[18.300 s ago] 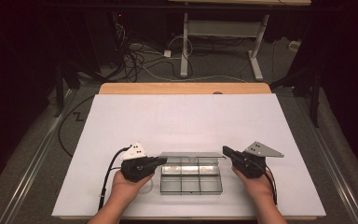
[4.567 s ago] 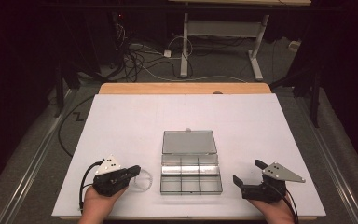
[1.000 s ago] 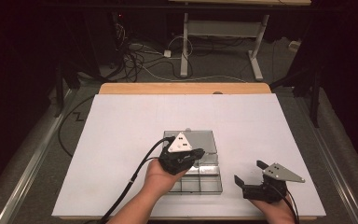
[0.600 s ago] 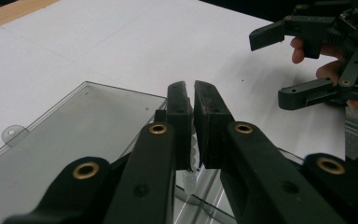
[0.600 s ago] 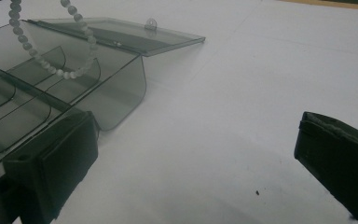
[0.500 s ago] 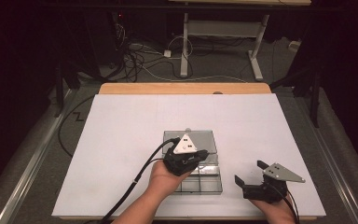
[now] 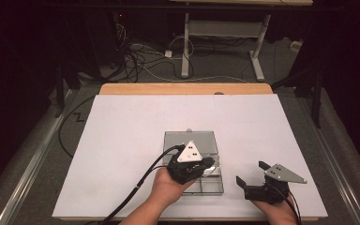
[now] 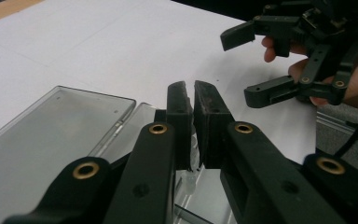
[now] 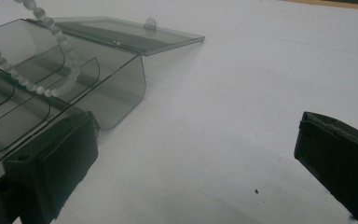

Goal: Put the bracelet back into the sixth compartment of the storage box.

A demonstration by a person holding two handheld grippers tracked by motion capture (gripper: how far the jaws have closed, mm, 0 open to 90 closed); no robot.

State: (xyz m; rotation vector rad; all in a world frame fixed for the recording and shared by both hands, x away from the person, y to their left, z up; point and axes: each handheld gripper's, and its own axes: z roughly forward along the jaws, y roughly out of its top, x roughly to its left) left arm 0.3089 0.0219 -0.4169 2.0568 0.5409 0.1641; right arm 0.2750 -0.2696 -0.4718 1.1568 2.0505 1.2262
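The left gripper (image 7: 205, 165) hangs over the clear box (image 7: 193, 161) in the middle of the white worktop (image 7: 122, 140). Its fingers (image 8: 179, 107) are squeezed almost together, and they pinch a string of pale beads (image 9: 51, 91) — in the right gripper view the beads hang down in a loop over the box's little rooms, near the box's rounded end wall. In the left gripper view something small and clear sits in the thin gap between the two black fingers, just above the box. The box's lid (image 7: 190, 139) is open and lies flat on the worktop behind the box, on the far side from the person. Thin walls split the box into small rooms. Which room the beads hang over is hard to tell. The right gripper (image 7: 254, 172) rests on the worktop to the right of the box, near it but not touching it. Its fingers (image 9: 335, 158) stand wide apart with nothing between them — just bare white worktop. A black cable (image 7: 136, 192) trails from the left gripper back toward the near edge of the worktop.
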